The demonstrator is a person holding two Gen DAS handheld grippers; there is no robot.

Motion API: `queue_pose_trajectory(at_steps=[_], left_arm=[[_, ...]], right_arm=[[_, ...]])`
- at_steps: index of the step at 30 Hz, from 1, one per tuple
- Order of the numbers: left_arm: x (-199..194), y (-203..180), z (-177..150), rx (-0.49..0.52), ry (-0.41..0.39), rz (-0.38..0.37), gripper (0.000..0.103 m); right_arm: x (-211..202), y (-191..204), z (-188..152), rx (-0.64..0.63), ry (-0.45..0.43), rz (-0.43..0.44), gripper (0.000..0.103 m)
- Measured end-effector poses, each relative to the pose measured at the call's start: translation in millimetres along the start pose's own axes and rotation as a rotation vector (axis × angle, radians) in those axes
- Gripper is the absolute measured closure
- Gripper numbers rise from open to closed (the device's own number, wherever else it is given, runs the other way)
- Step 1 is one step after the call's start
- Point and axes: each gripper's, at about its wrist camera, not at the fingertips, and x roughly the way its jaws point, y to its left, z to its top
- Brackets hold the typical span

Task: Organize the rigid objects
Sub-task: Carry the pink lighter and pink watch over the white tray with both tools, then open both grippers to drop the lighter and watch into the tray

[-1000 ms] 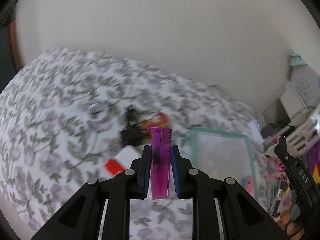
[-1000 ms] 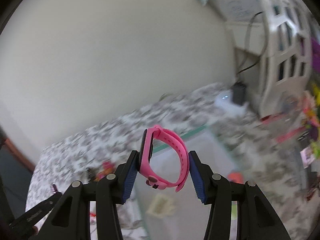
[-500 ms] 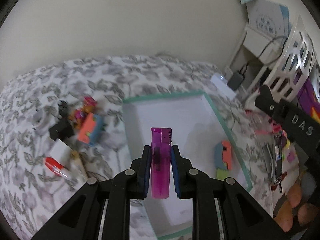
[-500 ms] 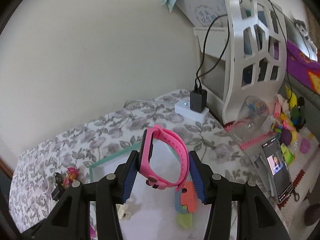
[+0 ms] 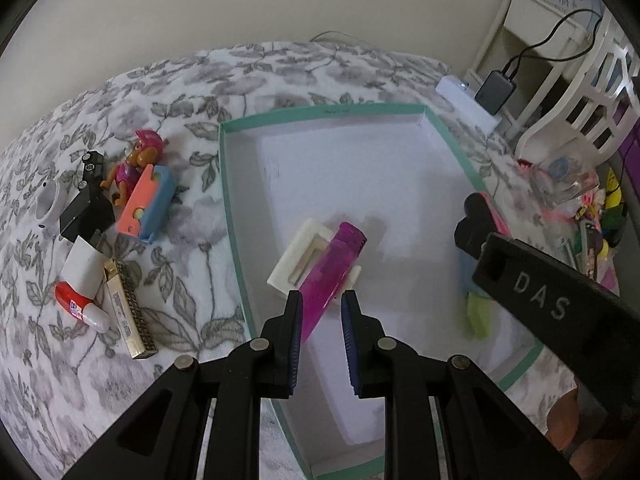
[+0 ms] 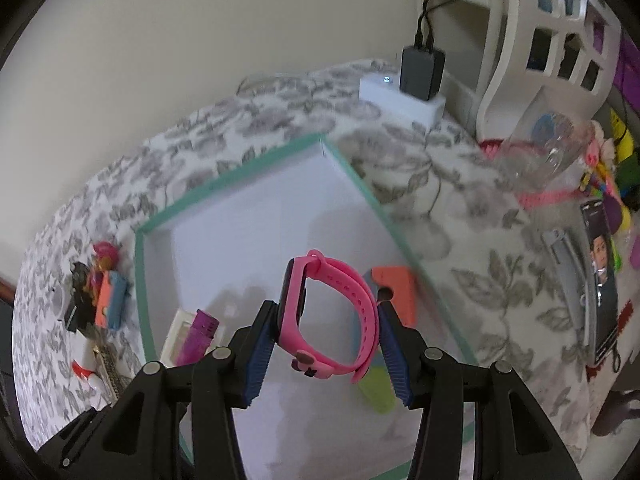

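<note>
The translucent purple plastic lighter [image 5: 330,276] is seen tilted between the blue pads of the left claw [image 5: 320,312]. Its lower end is pinched there, while its cap end leans out over a white rectangular plastic frame [image 5: 298,258] lying on the floor of the shallow white box with a teal rim [image 5: 320,111]. The left claw is nearly closed, gripped on the lighter. From the right wrist view the same lighter [image 6: 197,338] is spotted low in the box's left corner, on top of the white frame [image 6: 175,334].

The pink silicone wristwatch [image 6: 330,320] is held across the right claw [image 6: 326,344], whose jaws stand about half open, pressed on the watch's dark face on 1 side and its looped strap on the other. The watch is carried above the inside of the box [image 6: 240,182]. Beneath it, an orange and blue block [image 6: 394,294] and a lime-green piece [image 6: 378,394] are seen on the box floor.

Outside the box, on the grey floral bedspread [image 5: 132,360], a cluster is laid out: a small pink-helmeted toy figure [image 5: 134,162], an orange and blue puzzle-shaped block [image 5: 146,204], a black charger plug [image 5: 86,210], a gold harmonica [image 5: 128,312] and a red and white tube [image 5: 80,310].
</note>
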Motion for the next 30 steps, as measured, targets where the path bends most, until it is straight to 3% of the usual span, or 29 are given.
queue_pose_trajectory(at_steps=[13, 17, 20, 30], left_arm=[[7.5, 4.9, 0.4, -0.012, 0.026, 0.016, 0.083], [4.9, 5.7, 1.3, -0.012, 0.018, 0.016, 0.082], [0.9, 7.5, 2.5, -0.020, 0.009, 0.010, 0.082], [-22.0, 26.0, 11.5, -0.073, -0.050, 0.034, 0.078]], right_arm=[[19.7, 8.2, -10.5, -0.040, 0.068, -0.023, 0.048], [17.8, 10.3, -10.4, -0.048, 0.058, -0.030, 0.046], [14.6, 11.1, -9.7, -0.047, 0.046, -0.030, 0.039], [-10.6, 10.5, -0.7, -0.010, -0.050, -0.018, 0.039]])
